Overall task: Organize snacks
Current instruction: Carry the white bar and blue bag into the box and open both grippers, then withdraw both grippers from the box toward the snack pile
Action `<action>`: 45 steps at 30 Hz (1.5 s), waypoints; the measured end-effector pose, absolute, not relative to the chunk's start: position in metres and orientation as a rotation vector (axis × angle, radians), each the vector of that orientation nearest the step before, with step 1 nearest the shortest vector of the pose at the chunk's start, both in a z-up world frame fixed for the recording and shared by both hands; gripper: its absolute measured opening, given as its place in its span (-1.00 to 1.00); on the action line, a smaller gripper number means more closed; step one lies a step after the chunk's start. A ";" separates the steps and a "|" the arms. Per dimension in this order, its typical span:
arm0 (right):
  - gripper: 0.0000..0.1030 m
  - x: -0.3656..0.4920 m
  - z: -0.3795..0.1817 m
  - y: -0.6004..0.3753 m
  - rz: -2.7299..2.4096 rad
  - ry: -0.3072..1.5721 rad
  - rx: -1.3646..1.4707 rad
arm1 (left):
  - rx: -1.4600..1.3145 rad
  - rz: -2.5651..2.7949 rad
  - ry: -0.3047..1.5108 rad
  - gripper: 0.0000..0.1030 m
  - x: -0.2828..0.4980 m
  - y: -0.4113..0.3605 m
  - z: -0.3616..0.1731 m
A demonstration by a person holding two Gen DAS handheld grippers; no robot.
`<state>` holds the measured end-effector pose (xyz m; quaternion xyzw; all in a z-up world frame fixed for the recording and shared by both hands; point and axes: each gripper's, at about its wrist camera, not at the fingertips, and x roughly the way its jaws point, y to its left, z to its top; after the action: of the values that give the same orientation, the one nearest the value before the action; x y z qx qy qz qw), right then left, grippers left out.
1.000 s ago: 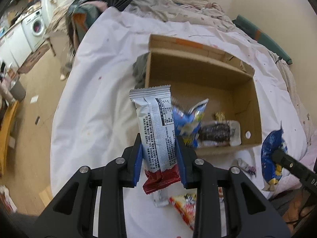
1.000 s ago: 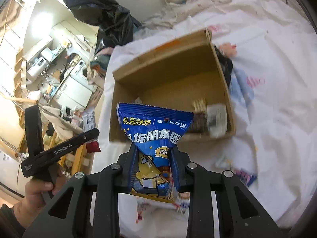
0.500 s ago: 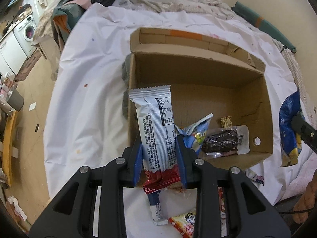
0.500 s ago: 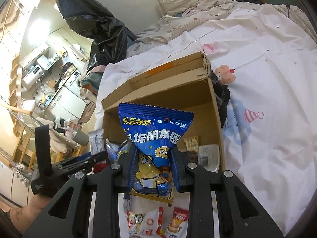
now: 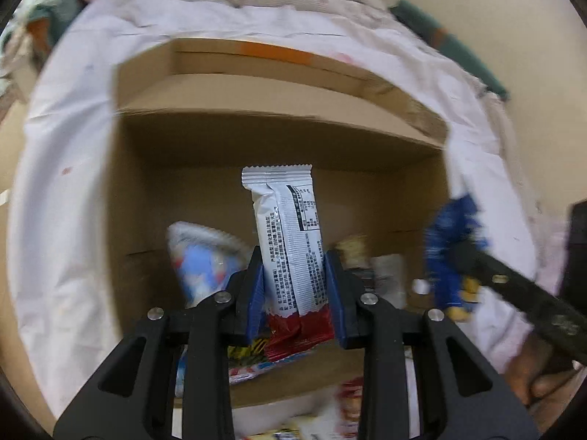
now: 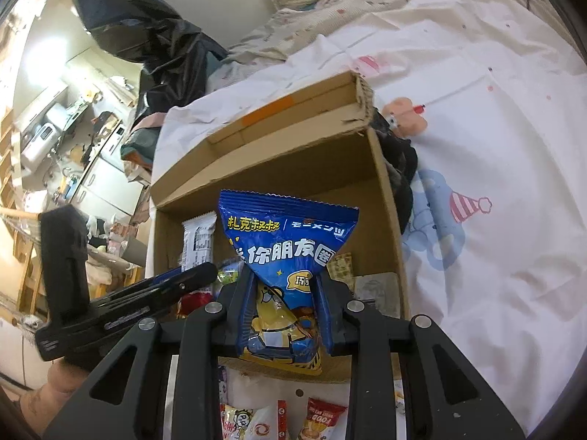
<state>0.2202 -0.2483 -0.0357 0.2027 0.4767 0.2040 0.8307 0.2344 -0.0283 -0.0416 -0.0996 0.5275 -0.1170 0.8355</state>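
Both my hands have moved in over the cardboard box point(image 6: 385, 198). My left fingers point(image 5: 253, 293) pinch a white bar point(image 5: 290, 242), my right fingers point(image 6: 324, 315) a blue bag point(image 6: 286, 249). Other snack packets point(image 5: 205, 264) lie inside the box.

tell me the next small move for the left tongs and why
Probably open the left tongs and drop the white snack bar: they are shut on it, and it already hangs over the inside of the cardboard box, beside packets lying there.

A white patterned bedsheet point(image 6: 495, 146) fronts a cluttered, brightly lit kitchen area point(image 6: 55, 128) at left.
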 end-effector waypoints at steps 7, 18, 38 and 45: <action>-0.40 0.231 -0.043 -0.242 0.409 1.034 0.370 | -0.063 -0.173 1.044 -0.48 0.231 -0.039 -0.027; -0.34 0.233 -0.048 -0.244 0.364 1.041 0.377 | -0.103 -0.295 1.152 -0.45 0.232 -0.046 -0.052; 0.47 0.231 -0.034 -0.258 0.365 0.990 0.437 | -0.159 -0.193 0.912 0.85 0.217 -0.008 0.008; 0.47 0.221 -0.029 -0.263 0.372 0.985 0.457 | -0.178 -0.154 0.945 0.85 0.201 0.005 0.004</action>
<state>0.2207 -0.2630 -0.0289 0.2164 0.4659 0.1762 0.8397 0.2007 0.0048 0.0037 -0.0854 0.4542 -0.0738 0.8837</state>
